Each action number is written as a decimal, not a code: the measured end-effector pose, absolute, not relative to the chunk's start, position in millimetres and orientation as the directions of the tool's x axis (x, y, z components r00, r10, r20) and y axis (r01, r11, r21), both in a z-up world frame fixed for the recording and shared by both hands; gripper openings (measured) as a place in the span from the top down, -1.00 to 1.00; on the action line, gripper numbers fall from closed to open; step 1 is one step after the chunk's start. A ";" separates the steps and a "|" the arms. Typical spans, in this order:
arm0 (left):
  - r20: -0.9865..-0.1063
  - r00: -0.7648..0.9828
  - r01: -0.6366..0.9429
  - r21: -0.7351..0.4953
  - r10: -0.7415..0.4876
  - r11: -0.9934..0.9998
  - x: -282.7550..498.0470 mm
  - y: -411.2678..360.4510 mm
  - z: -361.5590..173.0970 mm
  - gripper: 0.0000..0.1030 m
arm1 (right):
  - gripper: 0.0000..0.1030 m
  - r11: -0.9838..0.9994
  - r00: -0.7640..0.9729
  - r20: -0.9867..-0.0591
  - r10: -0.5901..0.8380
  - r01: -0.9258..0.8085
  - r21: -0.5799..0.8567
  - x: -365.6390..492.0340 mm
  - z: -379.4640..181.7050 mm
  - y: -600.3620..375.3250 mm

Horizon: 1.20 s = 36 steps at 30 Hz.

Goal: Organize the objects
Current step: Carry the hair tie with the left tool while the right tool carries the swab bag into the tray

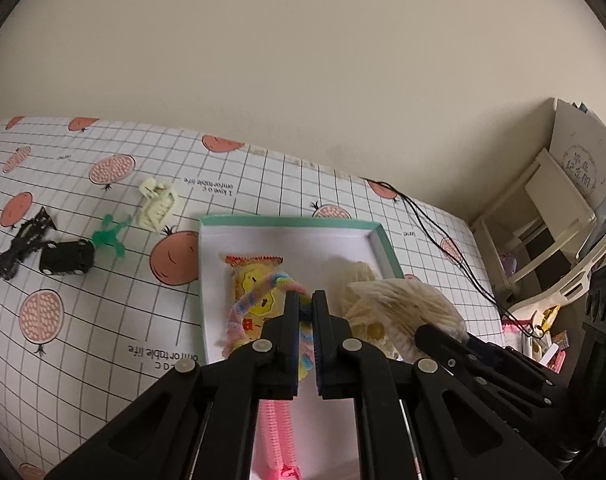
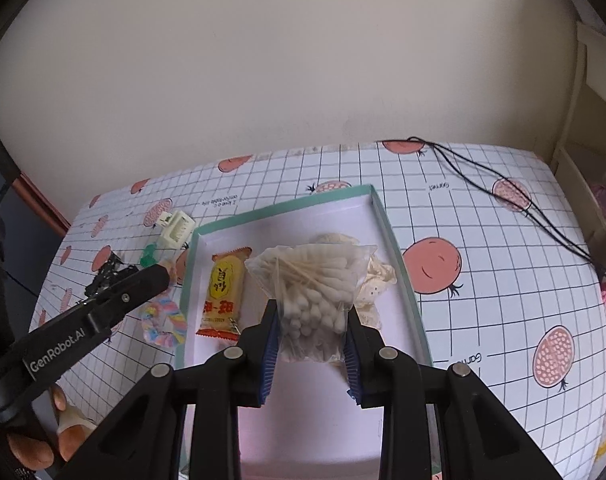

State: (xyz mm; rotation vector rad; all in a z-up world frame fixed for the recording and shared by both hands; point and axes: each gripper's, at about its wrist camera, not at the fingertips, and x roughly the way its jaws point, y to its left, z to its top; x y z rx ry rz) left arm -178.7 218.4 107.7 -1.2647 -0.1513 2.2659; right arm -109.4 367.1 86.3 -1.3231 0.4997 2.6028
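Observation:
A shallow box with a green rim lies on the checked tablecloth. Inside it are a yellow and orange snack packet and a cream lace cloth. My right gripper is shut on a clear bag of cotton swabs, held over the box's middle. My left gripper is shut on a pastel fuzzy ring. In the right wrist view, the ring hangs just left of the box's rim. In the left wrist view, the swab bag sits to the right.
Left of the box lie a cream plastic connector, a green plastic piece, a black toy car and a black figure. A black cord crosses the far right of the table. A cream shelf stands beyond the right edge.

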 end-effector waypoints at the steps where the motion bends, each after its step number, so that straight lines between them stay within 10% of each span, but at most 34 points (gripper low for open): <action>1: -0.759 -0.415 -0.399 -0.344 0.502 -0.850 -179.1 220.4 105.1 0.89 | 0.40 -0.927 -0.585 -0.811 0.004 -0.306 0.216 -110.5 84.1 367.6; 36: -0.827 -0.270 -0.360 -0.387 0.492 -0.849 -191.1 248.4 27.2 0.88 | 0.40 -0.933 -0.452 -0.891 -0.037 -0.305 0.193 -134.4 13.0 358.8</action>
